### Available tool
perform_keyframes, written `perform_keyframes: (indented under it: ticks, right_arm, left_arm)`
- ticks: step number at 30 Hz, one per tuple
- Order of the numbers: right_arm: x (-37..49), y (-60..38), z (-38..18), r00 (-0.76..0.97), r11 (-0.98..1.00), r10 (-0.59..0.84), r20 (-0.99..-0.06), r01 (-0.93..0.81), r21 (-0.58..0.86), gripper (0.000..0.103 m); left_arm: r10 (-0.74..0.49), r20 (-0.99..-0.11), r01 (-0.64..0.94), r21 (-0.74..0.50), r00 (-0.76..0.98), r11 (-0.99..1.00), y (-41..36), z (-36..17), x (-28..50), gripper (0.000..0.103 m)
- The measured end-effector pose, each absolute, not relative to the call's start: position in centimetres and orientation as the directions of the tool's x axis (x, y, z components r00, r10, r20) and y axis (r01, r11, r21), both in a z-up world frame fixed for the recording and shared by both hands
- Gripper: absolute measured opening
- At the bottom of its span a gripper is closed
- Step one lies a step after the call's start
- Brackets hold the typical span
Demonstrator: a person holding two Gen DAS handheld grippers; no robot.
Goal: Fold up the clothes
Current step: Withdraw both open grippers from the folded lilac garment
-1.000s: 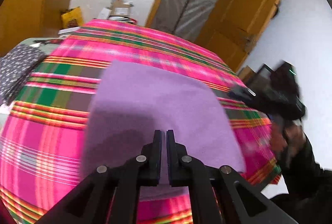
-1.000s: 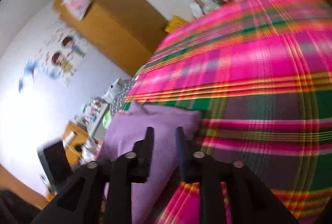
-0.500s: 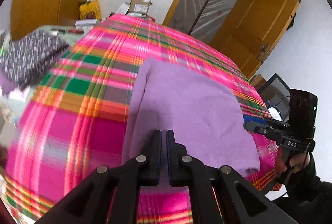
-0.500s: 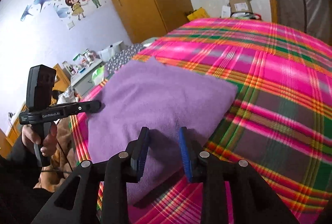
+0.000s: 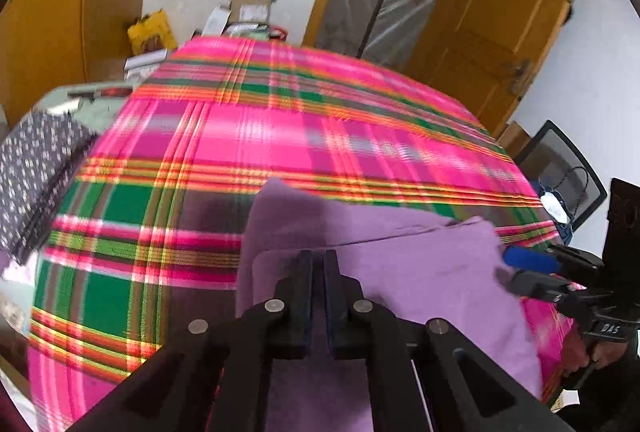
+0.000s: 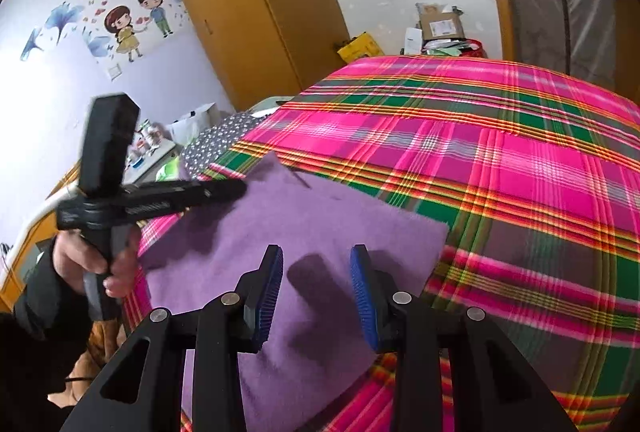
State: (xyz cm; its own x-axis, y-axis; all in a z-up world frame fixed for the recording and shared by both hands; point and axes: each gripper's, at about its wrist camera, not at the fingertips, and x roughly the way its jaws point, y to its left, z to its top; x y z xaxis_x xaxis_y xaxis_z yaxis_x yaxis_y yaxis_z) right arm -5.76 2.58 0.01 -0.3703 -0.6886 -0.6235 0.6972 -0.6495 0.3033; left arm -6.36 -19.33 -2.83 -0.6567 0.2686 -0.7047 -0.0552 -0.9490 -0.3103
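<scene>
A folded purple cloth (image 5: 420, 264) lies flat near the front edge of a bed covered by a pink and green plaid blanket (image 5: 280, 136). My left gripper (image 5: 319, 260) is shut over the cloth's left part, and I see nothing between its fingers. In the right wrist view the same cloth (image 6: 320, 216) fills the middle, and the left gripper (image 6: 236, 189), held by a hand, reaches over its far left corner. My right gripper (image 6: 316, 268) hovers above the cloth's near part. Its blue-padded jaws are opening, with nothing between them. From the left wrist view it (image 5: 520, 272) sits at the cloth's right edge.
A folded dark dotted fabric (image 5: 36, 172) lies beside the bed on the left, also visible (image 6: 216, 144) in the right wrist view. Boxes (image 5: 248, 12) are stacked beyond the bed's far end. A wooden wardrobe (image 6: 256, 12) and a door (image 5: 500, 32) flank the room.
The left gripper has moved toward the cloth's left side, staying shut. The right gripper's tilt has levelled out and its jaws have spread wider above the cloth.
</scene>
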Motion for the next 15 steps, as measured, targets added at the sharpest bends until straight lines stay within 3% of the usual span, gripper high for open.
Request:
perform_keyframes:
  ticks: [10,15]
  right_arm:
    - [-8.3,2.3,-1.9,-0.359,-0.678,-0.667,-0.653,0.654,0.334,0.035]
    - [-6.5,3.1,-0.6,-0.371,-0.652,-0.693,-0.618,0.688,0.319,0.036]
  left_arm:
    - [0.429,-0.61,-0.046,-0.54,-0.666,-0.84,-22.7,-4.5,-5.9,0.002]
    - [0.368,-0.602,-0.041,-0.486,-0.709,-0.873,-22.4,-2.7,-2.7,0.002]
